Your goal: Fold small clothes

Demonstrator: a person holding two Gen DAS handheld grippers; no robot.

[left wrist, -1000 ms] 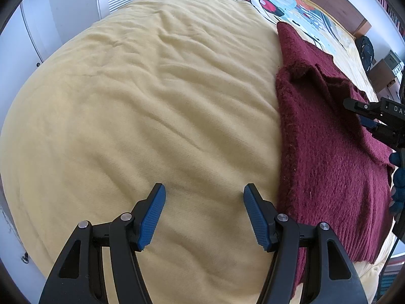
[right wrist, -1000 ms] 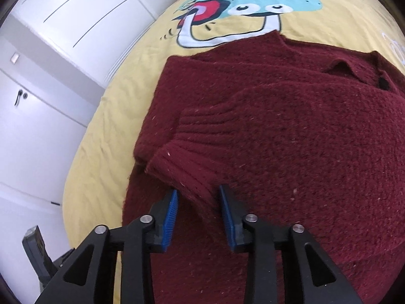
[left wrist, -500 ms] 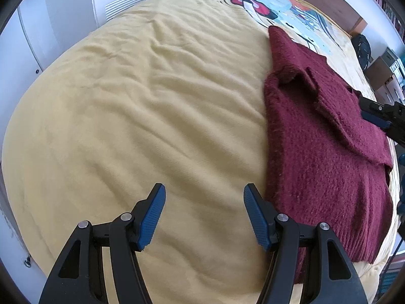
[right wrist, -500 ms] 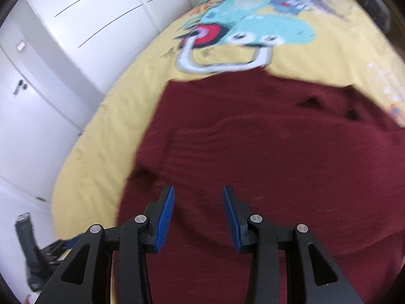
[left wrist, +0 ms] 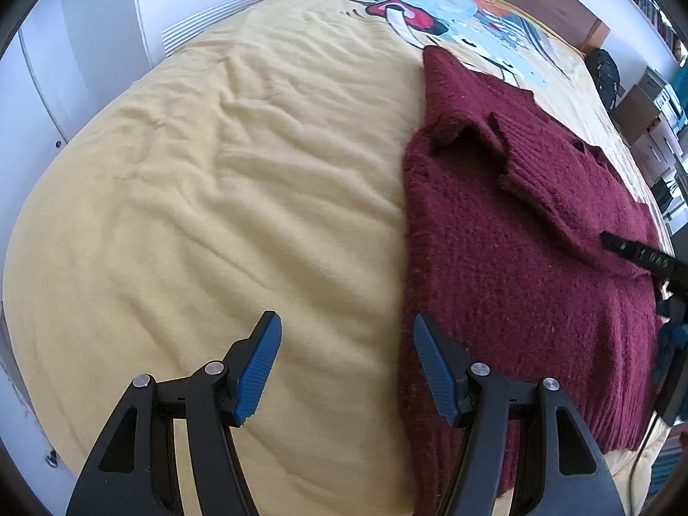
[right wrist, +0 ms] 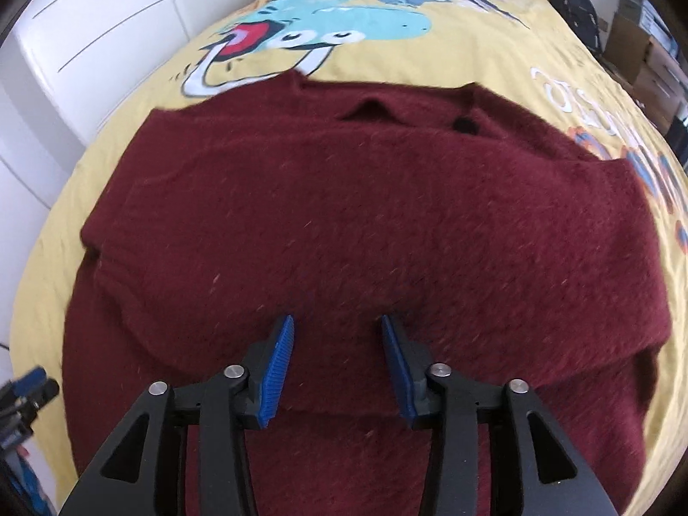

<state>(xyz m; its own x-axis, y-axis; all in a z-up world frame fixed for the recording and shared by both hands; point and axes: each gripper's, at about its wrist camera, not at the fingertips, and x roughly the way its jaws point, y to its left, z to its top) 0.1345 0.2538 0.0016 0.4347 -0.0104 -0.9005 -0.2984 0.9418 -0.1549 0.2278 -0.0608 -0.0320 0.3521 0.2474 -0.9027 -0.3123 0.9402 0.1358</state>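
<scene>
Directly beneath right gripper (right wrist: 337, 359), jaws opening and empty: maroon sweater (right wrist: 365, 223), long axis nine to three; left gripper (left wrist: 346, 367), open and empty, over yellow bedspread (left wrist: 215, 198), sweater at three o'clock.

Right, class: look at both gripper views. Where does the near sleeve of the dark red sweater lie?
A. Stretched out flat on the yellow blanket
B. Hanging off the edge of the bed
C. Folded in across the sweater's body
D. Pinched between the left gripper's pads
C: in the left wrist view the sleeve lies across the body of the sweater, its ribbed cuff resting on the knit, not on the blanket.
</scene>
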